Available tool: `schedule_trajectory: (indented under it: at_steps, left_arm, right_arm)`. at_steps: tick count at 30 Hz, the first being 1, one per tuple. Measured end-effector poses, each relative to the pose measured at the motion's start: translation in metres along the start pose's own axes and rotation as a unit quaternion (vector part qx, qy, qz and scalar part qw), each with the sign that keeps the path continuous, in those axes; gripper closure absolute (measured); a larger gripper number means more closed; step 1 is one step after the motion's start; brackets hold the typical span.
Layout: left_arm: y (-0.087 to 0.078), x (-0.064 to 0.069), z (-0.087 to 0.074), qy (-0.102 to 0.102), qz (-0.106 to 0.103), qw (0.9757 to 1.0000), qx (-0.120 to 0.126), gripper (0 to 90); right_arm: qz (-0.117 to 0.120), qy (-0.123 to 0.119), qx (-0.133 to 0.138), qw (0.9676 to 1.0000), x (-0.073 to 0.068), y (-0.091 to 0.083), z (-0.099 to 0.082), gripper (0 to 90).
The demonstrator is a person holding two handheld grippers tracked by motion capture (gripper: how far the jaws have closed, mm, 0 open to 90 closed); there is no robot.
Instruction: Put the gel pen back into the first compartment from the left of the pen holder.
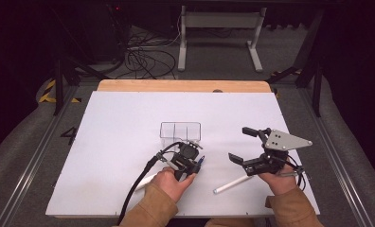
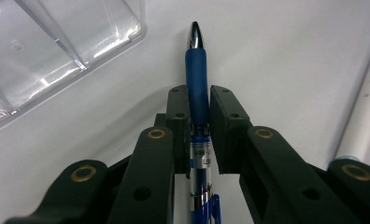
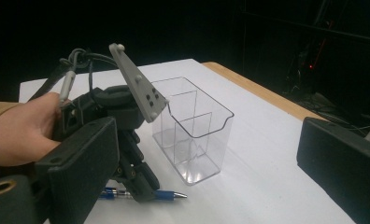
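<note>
While the left hand-held gripper clamps the blue pen lying on the tabletop just beside the clear organizer, the pick-up seems just secured. Next: lift, tip upright, drop into a compartment. The right hand-held gripper hangs released.

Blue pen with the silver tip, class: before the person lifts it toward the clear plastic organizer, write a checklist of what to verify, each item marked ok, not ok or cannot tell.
1. Left tongs shut on the blue pen with the silver tip: ok.
2. Pen gripped centrally, in line with the tongs: ok.
3. Clear plastic divided organizer upright, compartments unobstructed: ok.
4. Right tongs open, apart from the organizer: ok.
5. White pen lying apart from the lift path: ok.
6. Grip firm enough for lifting: cannot tell.
</note>
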State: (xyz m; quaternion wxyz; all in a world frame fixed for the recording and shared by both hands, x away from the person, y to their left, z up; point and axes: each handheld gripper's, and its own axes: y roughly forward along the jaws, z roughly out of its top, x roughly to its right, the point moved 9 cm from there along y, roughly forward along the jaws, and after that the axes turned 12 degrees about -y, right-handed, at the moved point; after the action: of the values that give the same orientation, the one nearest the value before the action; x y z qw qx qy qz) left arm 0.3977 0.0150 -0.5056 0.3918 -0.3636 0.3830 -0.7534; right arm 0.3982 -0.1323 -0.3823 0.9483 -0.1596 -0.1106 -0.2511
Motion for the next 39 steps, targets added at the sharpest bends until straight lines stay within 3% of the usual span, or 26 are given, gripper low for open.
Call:
schedule_trajectory:
  at_steps: [7,14,21,24,29,35,39]
  left_arm:
    - [-0.017,0.005,0.005,0.006,-0.016,0.9990,0.040,79.1]
    - [-0.038,0.011,0.011,0.018,-0.032,0.9959,0.082,79.1]
    - [-0.062,0.013,0.020,0.023,-0.052,0.9891,0.135,79.1]
    - [-0.071,0.013,0.024,0.031,-0.055,0.9866,0.150,79.1]
    - [-0.085,0.012,0.030,0.031,-0.066,0.9809,0.180,79.0]
    - [-0.100,0.009,0.037,0.027,-0.079,0.9757,0.203,79.0]
    - [-0.109,0.005,0.041,0.020,-0.095,0.9696,0.225,79.1]
  right_arm:
    - [-0.002,0.000,0.002,1.0000,0.001,-0.001,0.001,6.3]
    - [-0.001,-0.001,0.001,1.0000,0.001,0.000,0.000,6.3]
    - [-0.002,0.003,0.006,1.0000,0.001,-0.002,0.001,6.3]
    - [-0.002,0.002,0.003,1.0000,0.001,-0.001,0.000,6.3]
    - [0.000,0.003,0.004,1.0000,0.001,0.000,0.000,6.3]
    - [0.000,0.004,0.003,1.0000,0.001,0.000,-0.001,6.3]
    - [0.001,0.004,0.002,1.0000,0.001,0.001,-0.001,6.3]
